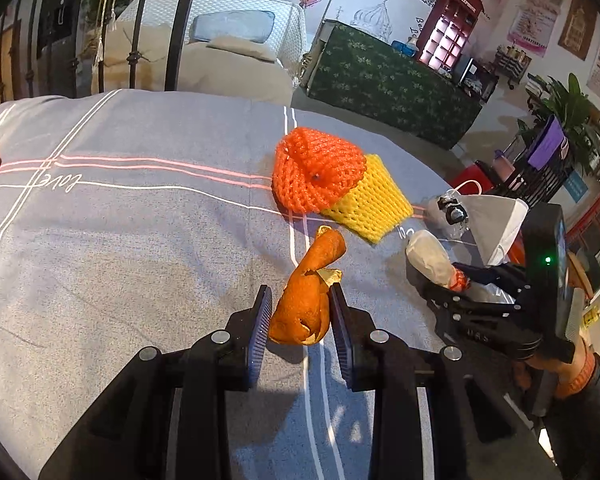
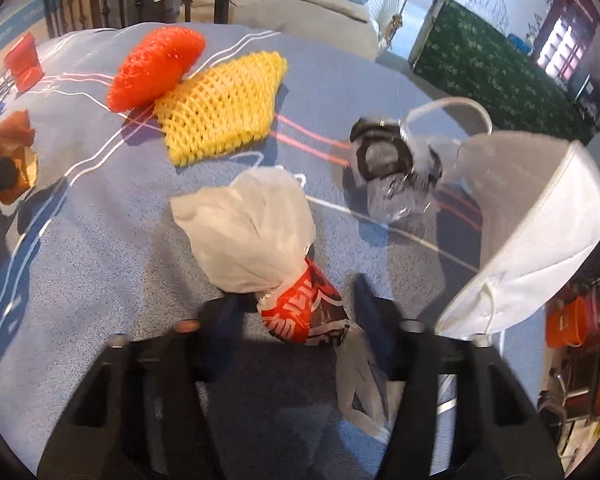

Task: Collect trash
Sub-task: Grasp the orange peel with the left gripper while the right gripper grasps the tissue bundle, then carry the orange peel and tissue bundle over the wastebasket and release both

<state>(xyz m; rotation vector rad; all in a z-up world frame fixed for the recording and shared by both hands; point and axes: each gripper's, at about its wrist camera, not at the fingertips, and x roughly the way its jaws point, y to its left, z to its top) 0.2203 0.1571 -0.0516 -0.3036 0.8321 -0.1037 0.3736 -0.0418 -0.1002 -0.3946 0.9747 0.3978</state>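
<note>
Left wrist view: an orange peel [image 1: 306, 296] is seen clamped between the narrowed fingers of the left claw [image 1: 300, 300], its lower end pinched by the pads and its curled top standing beyond the tips, over a grey striped cloth [image 1: 120, 240]. Farther off, an orange net [image 1: 318, 170] is overlapped with a yellow net [image 1: 370, 202]. To the right, the right claw [image 1: 456, 280] is shown at a white wrapper [image 1: 430, 258], with a mask [image 1: 492, 220] just beyond.

Right wrist view: the wrapper [image 2: 260, 240], white above and red at its lower end, is caught between the half-closed fingers of the right claw [image 2: 300, 316]; no earlier frame is given, and blur hides whether the pads press on it. A clear bag [image 2: 396, 168] and the mask [image 2: 540, 232] lie to the right, and the nets to the upper left.
</note>
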